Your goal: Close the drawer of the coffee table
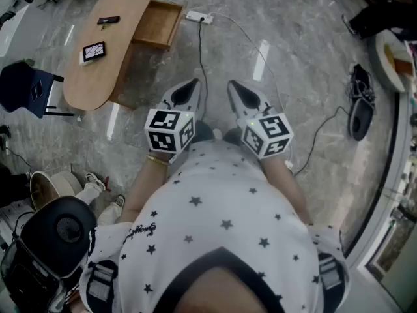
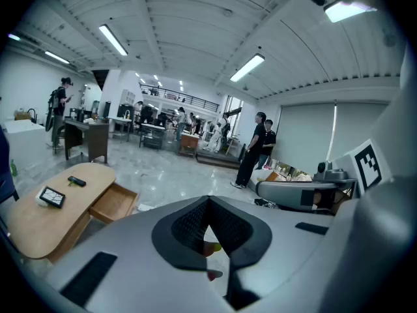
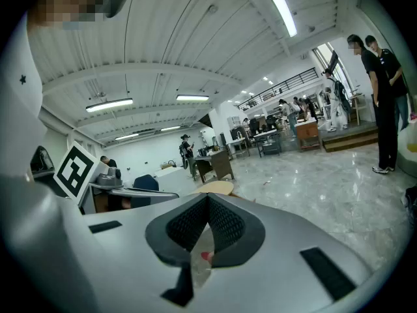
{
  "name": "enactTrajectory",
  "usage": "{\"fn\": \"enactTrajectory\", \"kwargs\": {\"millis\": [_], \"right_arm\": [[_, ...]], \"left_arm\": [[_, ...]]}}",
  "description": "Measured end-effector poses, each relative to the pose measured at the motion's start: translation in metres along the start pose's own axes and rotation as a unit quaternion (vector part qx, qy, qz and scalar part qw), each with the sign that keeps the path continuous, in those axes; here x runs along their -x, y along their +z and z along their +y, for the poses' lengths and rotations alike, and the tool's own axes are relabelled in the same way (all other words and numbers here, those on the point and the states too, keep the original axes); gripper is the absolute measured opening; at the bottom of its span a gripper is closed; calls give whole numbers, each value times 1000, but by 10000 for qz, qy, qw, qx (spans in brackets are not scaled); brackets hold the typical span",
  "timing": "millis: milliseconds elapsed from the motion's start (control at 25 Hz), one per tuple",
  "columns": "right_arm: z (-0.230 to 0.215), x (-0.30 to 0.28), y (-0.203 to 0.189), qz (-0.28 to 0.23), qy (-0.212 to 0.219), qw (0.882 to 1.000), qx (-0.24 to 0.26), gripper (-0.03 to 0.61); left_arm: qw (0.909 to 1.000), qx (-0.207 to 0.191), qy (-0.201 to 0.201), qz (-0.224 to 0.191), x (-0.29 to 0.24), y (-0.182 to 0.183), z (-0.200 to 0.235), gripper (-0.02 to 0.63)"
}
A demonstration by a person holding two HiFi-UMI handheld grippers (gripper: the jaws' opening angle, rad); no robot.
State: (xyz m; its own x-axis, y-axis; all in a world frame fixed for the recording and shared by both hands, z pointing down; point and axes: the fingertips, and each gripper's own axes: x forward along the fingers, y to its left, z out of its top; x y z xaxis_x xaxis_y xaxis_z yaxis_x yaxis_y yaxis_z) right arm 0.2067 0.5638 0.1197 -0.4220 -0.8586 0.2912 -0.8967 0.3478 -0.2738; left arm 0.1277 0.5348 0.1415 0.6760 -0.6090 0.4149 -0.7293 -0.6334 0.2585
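The wooden coffee table (image 1: 98, 64) stands on the marble floor at the upper left of the head view, and its drawer (image 1: 158, 23) is pulled out toward the right. Both grippers are held close to the person's body, well short of the table. My left gripper (image 1: 187, 89) is shut with nothing in it, and so is my right gripper (image 1: 238, 90). In the left gripper view the table (image 2: 39, 215) and open drawer (image 2: 115, 203) lie low at the left, beyond the closed left gripper (image 2: 208, 202). The right gripper (image 3: 207, 199) points past the table's top (image 3: 215, 188).
A black device (image 1: 94, 51) and a remote (image 1: 108, 20) lie on the tabletop. A white power strip (image 1: 199, 17) with cables lies on the floor just past the drawer. A blue chair (image 1: 26, 87) stands left of the table, shoes (image 1: 359, 109) at right. People (image 2: 257, 149) stand farther off.
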Motion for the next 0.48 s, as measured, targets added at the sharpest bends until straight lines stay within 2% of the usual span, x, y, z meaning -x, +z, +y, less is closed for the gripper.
{"fn": "enactTrajectory", "kwargs": {"millis": [280,480], "right_arm": [[-3,-3,-1,-2,152,9999,54,8],[-5,-5,-1,19,170,9998,110,8]], "left_arm": [[9997,-181,175,-15,-4,0,5,8],[9996,-174,224,-24,-5,-1,7,8]]}}
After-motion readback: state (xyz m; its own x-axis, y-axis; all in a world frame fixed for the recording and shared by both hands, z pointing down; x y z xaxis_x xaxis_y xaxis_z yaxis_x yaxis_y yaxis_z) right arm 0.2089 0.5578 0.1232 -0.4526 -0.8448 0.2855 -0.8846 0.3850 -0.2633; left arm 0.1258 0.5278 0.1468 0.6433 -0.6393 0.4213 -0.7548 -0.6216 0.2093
